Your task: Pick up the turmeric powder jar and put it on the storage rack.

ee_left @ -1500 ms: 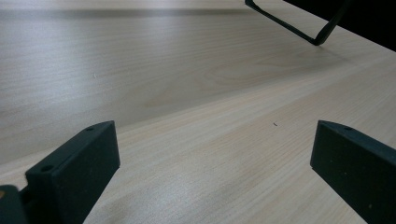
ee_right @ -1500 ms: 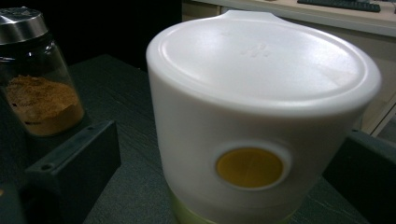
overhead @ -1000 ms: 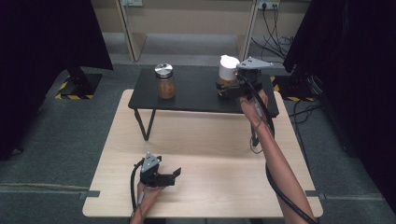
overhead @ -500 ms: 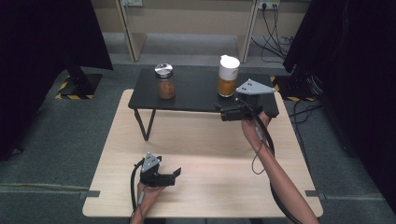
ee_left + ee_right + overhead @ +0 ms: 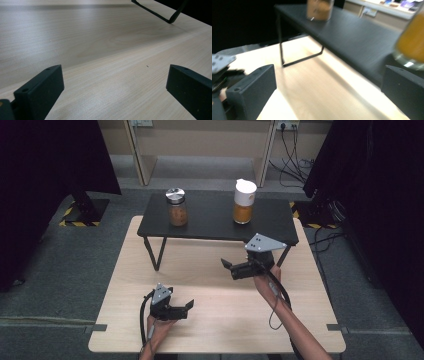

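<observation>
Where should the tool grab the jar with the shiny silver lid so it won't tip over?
Probably the glass body of the jar, below the silver lid. It stands upright on the black shelf, so come in level from the near side, one jaw on each side. The sides look straight, and the lid looks narrower.

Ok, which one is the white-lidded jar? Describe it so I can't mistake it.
Find the black raised shelf at the far side of the wooden table. The white-lidded jar stands right of centre on it, tall, with orange contents. Its neighbour, the silver-lidded jar, is shorter, with brown contents.
</observation>
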